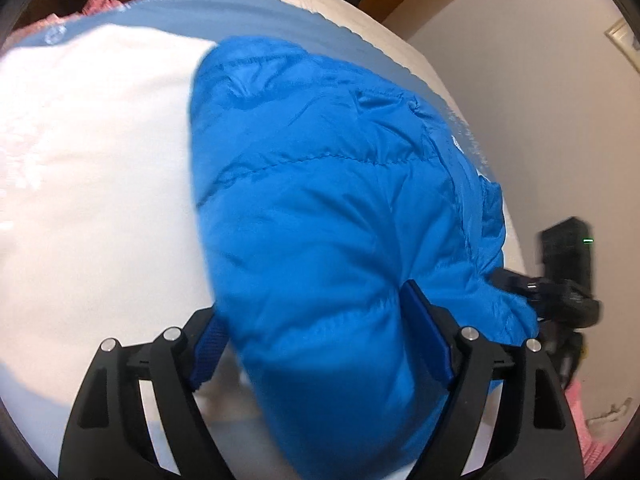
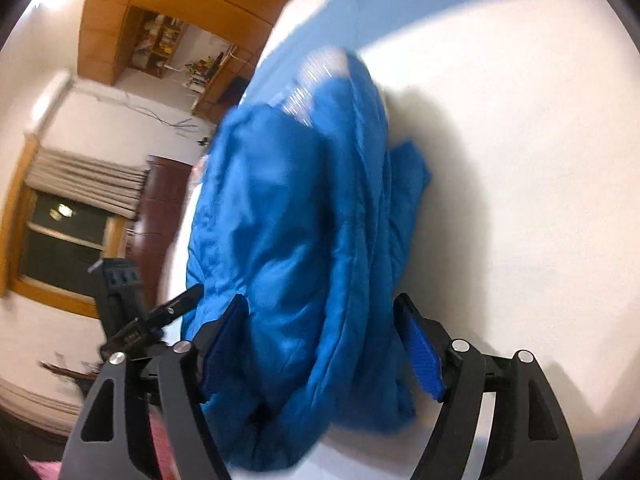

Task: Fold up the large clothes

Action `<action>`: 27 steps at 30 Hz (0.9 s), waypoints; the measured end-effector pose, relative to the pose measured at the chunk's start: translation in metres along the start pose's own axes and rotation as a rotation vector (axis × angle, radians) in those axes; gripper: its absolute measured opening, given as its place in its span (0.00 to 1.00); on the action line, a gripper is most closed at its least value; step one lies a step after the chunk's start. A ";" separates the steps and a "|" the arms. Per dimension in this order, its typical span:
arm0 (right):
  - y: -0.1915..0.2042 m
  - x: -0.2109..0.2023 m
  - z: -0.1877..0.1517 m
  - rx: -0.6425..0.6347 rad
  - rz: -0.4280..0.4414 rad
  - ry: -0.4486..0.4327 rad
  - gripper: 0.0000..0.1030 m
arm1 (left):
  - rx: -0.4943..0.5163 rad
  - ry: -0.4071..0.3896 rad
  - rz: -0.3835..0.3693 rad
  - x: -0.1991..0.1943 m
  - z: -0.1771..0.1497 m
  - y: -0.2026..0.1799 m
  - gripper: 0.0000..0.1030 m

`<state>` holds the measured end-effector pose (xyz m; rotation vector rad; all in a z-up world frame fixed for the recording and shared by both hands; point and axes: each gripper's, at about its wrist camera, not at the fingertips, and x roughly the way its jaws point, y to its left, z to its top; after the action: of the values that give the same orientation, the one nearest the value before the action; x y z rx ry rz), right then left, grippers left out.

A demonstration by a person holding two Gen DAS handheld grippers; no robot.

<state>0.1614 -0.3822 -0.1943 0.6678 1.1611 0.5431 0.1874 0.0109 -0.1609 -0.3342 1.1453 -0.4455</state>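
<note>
Jacket bunched up on the white bed.
Left gripper and right gripper both stand wide around its blue padding.

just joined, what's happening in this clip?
A person is folding a blue puffer jacket on a white bed with two tools. The jacket lies bunched into a thick bundle. The left hand-held gripper and right hand-held gripper each straddle its near end, jaws wide. On the right, one pad stands clear of the fabric; on the left, the fabric fills the gap, so a grip is hard to tell.
</note>
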 end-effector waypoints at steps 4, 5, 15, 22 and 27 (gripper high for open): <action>0.042 -0.046 -0.015 -0.125 -0.192 -0.085 0.66 | 0.060 -0.090 0.112 -0.038 -0.012 -0.020 0.77; 0.053 -0.054 -0.020 -0.150 -0.211 -0.087 0.60 | 0.073 -0.110 0.132 -0.045 -0.012 -0.027 0.77; 0.116 -0.015 -0.041 -0.305 -0.393 -0.017 0.24 | 0.093 -0.048 0.178 -0.031 -0.036 -0.054 0.69; 0.079 0.006 -0.051 -0.182 -0.397 0.052 0.22 | 0.109 0.002 0.204 -0.006 -0.052 -0.037 0.77; 0.062 0.017 -0.058 -0.164 -0.385 0.038 0.22 | 0.099 0.014 0.209 0.003 -0.057 -0.029 0.78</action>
<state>0.1087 -0.3165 -0.1748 0.2827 1.2290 0.3195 0.1306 -0.0176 -0.1714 -0.1235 1.1535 -0.3195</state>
